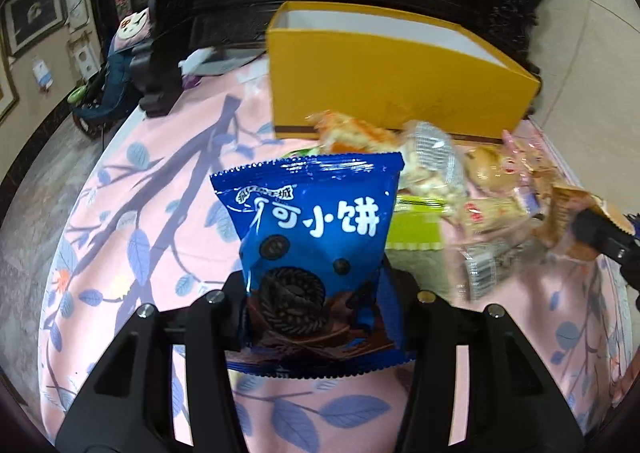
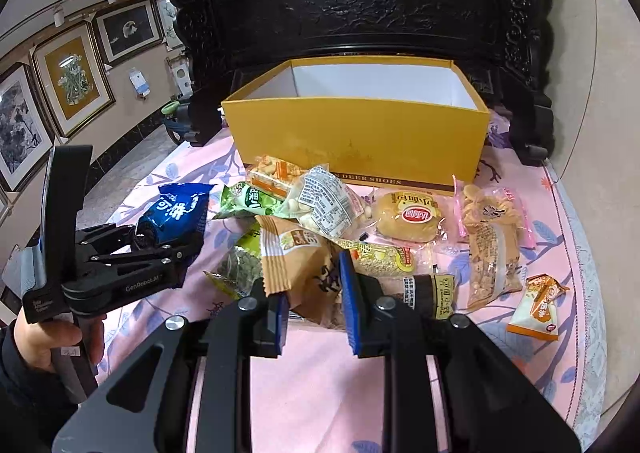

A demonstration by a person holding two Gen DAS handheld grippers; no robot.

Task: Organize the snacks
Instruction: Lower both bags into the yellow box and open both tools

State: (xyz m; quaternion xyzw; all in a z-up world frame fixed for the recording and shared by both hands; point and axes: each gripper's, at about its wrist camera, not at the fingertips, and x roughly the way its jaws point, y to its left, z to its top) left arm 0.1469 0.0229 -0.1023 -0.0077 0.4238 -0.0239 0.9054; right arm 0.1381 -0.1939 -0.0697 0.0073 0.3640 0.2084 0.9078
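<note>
Holding the blue biscuit packet (image 1: 316,253) by its lower part, your left gripper (image 1: 320,317) has its jaws roughly half apart and pressed against the puffy bag, which stands up ahead of the fingers. Your right gripper (image 2: 312,305) is clamped nearly closed on the brown sachet (image 2: 298,273), whose crimped top pokes up and to the left of the blue pads (image 2: 349,301).

Ahead of both tools sits the open yellow box (image 2: 360,141), on the far side of the snack pile (image 2: 340,213), which lies between your fingers and its front wall.

The risks, as they look from here: the air-filled blue packet may squirm out of a grip that bites only one end, especially if you swing it quickly. The brown sachet is pinched near its edge, so it could slide free or drag a neighbouring pack along. Carried low, either one could catch the box's near rim.

The box floor is hidden behind its front wall, so you cannot tell what it holds. In the left wrist view the snacks to the right are smeared by blur, and the blue packet covers whatever lies directly ahead.
</note>
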